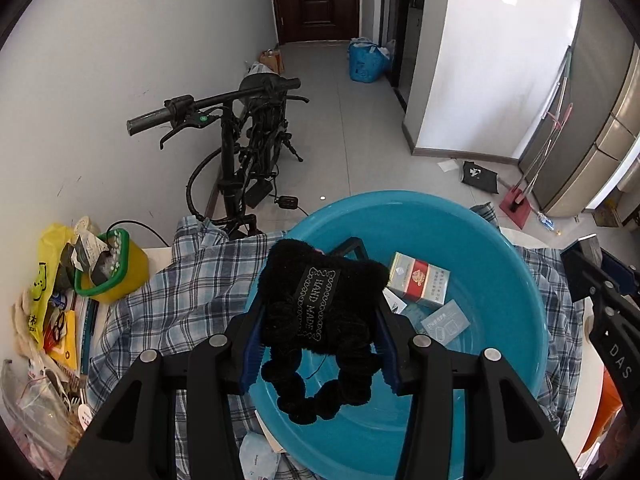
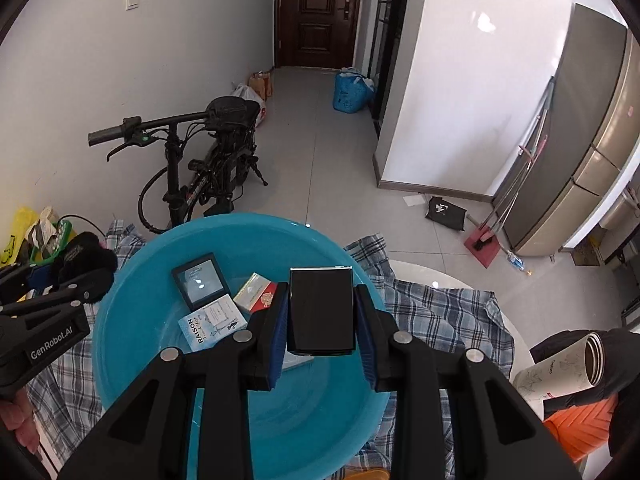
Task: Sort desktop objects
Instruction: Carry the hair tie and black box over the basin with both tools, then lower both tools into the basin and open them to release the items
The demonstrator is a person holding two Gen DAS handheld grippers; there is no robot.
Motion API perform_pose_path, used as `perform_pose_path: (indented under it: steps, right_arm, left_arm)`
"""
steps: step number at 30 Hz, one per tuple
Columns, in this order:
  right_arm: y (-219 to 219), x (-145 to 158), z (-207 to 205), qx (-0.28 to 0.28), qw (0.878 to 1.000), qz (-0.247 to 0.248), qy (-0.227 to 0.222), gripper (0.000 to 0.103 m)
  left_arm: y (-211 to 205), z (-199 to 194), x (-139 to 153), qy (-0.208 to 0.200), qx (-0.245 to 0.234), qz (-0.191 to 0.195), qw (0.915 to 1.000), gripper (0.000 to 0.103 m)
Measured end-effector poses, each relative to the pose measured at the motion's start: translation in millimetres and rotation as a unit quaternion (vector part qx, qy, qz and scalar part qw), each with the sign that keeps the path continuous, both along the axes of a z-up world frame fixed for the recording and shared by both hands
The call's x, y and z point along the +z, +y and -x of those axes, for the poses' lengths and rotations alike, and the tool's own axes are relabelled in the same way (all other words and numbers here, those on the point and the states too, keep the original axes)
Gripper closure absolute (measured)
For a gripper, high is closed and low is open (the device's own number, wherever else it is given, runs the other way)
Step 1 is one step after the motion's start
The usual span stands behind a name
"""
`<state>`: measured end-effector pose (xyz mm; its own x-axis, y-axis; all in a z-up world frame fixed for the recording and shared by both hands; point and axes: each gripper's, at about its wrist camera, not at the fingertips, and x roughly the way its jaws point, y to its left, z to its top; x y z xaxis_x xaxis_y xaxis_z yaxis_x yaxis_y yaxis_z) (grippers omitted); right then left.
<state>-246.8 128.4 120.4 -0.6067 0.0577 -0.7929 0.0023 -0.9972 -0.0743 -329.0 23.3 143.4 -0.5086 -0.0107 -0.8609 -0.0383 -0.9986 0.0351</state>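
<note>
My left gripper [image 1: 320, 316] is shut on a black fluffy hair band [image 1: 320, 312] with a "HAND MADE" label, held over the near left part of the blue basin [image 1: 512, 280]. My right gripper [image 2: 320, 312] is shut on a black box [image 2: 321, 312], held above the same basin [image 2: 132, 280]. Inside the basin lie a red-and-white cigarette pack [image 1: 418, 284], a small clear packet [image 1: 446, 322], a dark framed square [image 2: 199, 282] and a white "RAISON" box [image 2: 212, 322]. The left gripper with the hair band [image 2: 86, 258] shows at the left of the right wrist view.
The basin sits on a blue plaid cloth [image 1: 180, 296] over a white table. A yellow-green basket [image 1: 116, 268] and bags clutter the left side. A rolled paper tube [image 2: 560, 368] and an orange object [image 2: 580, 428] lie at the right. A bicycle [image 1: 244, 152] stands behind.
</note>
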Motion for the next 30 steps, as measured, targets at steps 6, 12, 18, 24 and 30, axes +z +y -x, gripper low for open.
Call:
perform_pose_path:
  steps: [6, 12, 18, 24, 30]
  right_arm:
    - [4, -5, 5, 0.003, 0.999, -0.005, -0.032, 0.074]
    - [7, -33, 14, -0.004, 0.998, 0.009, -0.06, 0.074]
    - [5, -72, 15, 0.004, 0.996, 0.013, -0.094, 0.074]
    - [3, -112, 14, 0.007, 0.992, 0.027, -0.127, 0.074]
    - [0, -125, 13, 0.009, 0.99, 0.027, -0.136, 0.074]
  left_arm:
    - [5, -1, 3, 0.006, 0.018, -0.001, 0.9998, 0.053]
    - [20, 6, -31, -0.019, 0.006, 0.001, 0.9998, 0.053]
    - [27, 10, -71, -0.052, 0.009, 0.002, 0.9986, 0.053]
    - [34, 9, -109, -0.081, 0.004, -0.003, 0.9967, 0.053]
    - [37, 8, -116, -0.074, -0.003, -0.008, 0.9972, 0.041]
